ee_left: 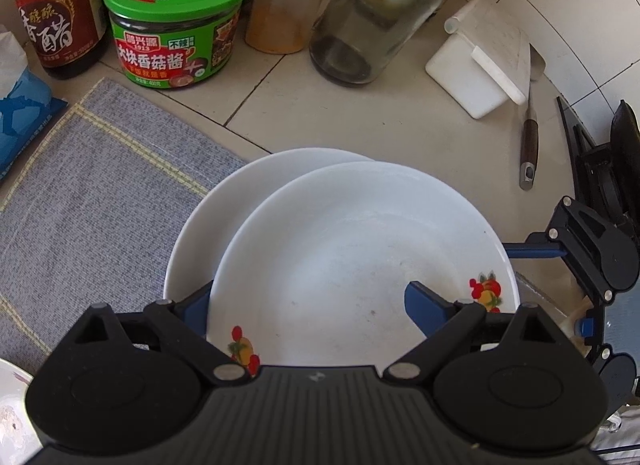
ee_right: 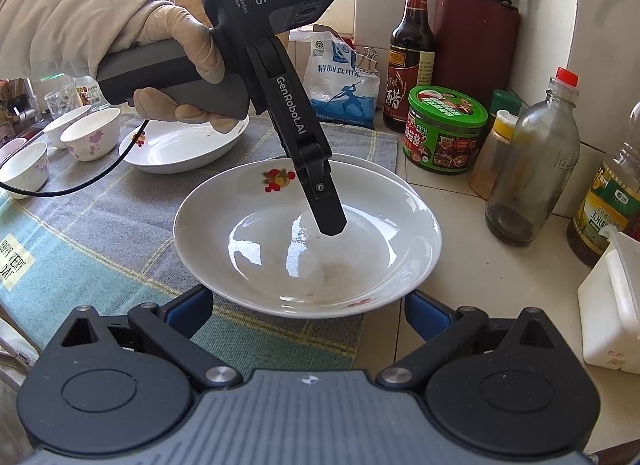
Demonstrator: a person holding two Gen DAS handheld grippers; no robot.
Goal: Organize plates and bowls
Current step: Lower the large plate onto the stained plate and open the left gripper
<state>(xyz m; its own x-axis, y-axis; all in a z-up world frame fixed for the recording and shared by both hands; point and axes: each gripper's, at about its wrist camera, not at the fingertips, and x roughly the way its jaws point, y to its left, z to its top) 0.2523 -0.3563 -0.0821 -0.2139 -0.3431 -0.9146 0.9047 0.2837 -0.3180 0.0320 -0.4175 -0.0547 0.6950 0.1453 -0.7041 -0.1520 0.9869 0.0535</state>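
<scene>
A white deep plate with fruit prints (ee_left: 360,249) sits on a second white plate (ee_left: 208,217) at the edge of the grey mat. My left gripper (ee_left: 308,301) is open, one finger outside the top plate's rim and one inside it. In the right wrist view the left gripper (ee_right: 328,221) points down into that plate (ee_right: 280,265). My right gripper (ee_right: 308,317) is open at the plate's near rim, fingers on either side. Another white plate (ee_right: 180,145) and small floral bowls (ee_right: 92,137) stand at the far left.
Along the back stand a green-lidded sauce jar (ee_right: 444,129), vinegar bottle (ee_right: 412,53), spice jar (ee_right: 496,153), glass bottle (ee_right: 536,161), oil bottle (ee_right: 612,193) and salt bag (ee_right: 344,85). A white lidded box (ee_left: 484,61) and a knife (ee_left: 528,145) lie right.
</scene>
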